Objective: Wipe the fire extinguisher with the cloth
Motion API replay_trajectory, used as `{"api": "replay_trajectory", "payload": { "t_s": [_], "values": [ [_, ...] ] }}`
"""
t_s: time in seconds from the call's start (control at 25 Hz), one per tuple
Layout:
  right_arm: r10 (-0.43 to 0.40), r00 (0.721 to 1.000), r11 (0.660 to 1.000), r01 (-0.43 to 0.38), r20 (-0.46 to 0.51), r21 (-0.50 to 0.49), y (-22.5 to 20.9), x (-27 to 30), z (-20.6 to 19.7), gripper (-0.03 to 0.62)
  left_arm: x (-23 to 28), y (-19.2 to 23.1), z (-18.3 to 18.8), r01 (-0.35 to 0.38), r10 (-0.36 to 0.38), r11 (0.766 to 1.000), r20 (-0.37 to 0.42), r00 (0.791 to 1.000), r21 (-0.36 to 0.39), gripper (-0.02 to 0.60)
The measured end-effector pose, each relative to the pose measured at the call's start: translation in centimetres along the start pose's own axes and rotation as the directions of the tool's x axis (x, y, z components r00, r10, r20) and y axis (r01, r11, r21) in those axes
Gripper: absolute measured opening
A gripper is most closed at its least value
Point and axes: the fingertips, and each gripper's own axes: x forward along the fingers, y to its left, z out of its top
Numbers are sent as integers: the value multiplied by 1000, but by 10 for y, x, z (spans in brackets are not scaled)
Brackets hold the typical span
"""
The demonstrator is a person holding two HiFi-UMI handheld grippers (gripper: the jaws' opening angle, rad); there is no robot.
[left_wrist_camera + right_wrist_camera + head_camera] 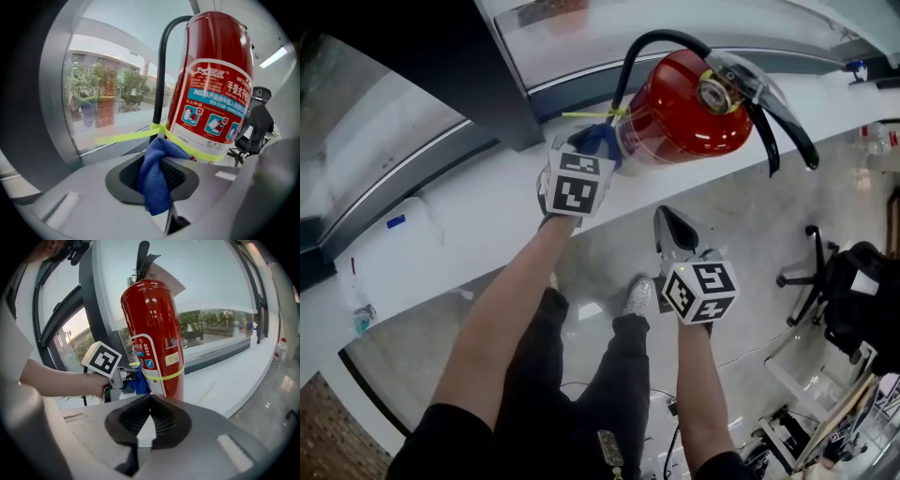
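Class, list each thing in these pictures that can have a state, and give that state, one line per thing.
Fire extinguisher: upright on the white ledge, yellow band round its lower body.
Cloth: bunched, clamped between jaws, by the extinguisher's lower body.
Left gripper: shut on the cloth.
Right gripper: shut, empty, apart from the extinguisher.

fire extinguisher (213,42) label (213,101): chinese print, illegible

Right gripper (150,398): jaws tip to tip, nothing between them. Red fire extinguisher (157,333) upright on white sill (225,376), yellow-green band (165,376) round its lower body. Left gripper (132,376) presses blue cloth (139,385) against the lower body at the band.
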Motion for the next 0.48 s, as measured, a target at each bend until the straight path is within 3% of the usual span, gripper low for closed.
{"api": "replay_trajectory", "payload": {
  "t_s": [0.28, 0.48],
  "values": [
    [-48, 999, 998, 48, -5, 35, -3, 2, -13, 3, 22, 10, 11, 42, -43, 999, 22, 999, 32, 62],
    [-38, 999, 998, 39, -17, 40, -6, 4, -20, 3, 21, 10, -2, 42, -42, 999, 20, 999, 0, 61]
  ]
}}
